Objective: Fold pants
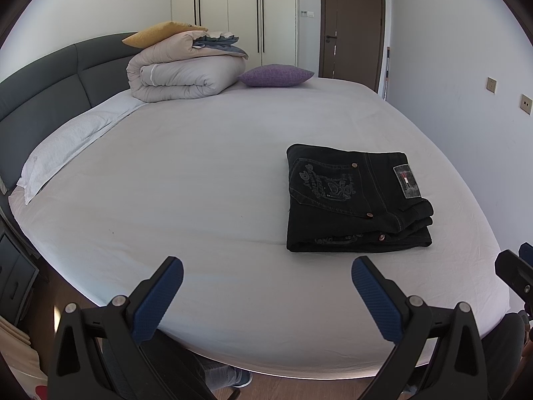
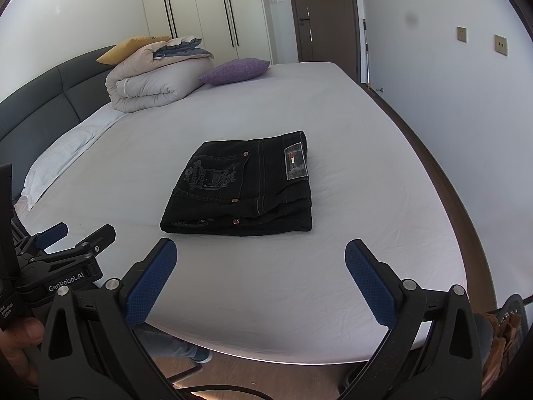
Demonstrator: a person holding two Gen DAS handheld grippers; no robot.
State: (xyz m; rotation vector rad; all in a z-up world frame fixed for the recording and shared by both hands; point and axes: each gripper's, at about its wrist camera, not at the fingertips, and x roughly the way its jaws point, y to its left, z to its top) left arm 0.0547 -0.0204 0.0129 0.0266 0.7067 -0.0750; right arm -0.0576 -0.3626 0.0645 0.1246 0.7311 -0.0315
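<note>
Black pants [image 1: 358,200] lie folded in a compact stack on the white bed [image 1: 200,183], back pocket embroidery and waistband patch up, toward the foot-end side away from the headboard [image 1: 43,90]. Both tongs are spread wide and grip nothing, held above the bed's near edge, short of the pants and not touching them.

Left gripper [image 1: 266,276]: blue pads apart, pants ahead and to the right of it. Right gripper [image 2: 260,260]: blue pads apart, pants straight ahead, centred between the fingers.

Only the right wrist view shows the left gripper from outside, at its left edge, with a "GenRobot.AI" label and a hand [image 2: 20,343] holding it. Only the left wrist view shows a sliver of the right gripper, at its far right edge, plus dark furniture beside the headboard.

Both views: rolled duvet [image 1: 186,73] by the headboard, yellow pillow [image 1: 160,33] on top of it, purple pillow [image 1: 276,75] just beside the duvet, white pillow [image 1: 63,146] along the headboard, wardrobe [image 1: 233,6] and door [image 1: 353,23] beyond.
</note>
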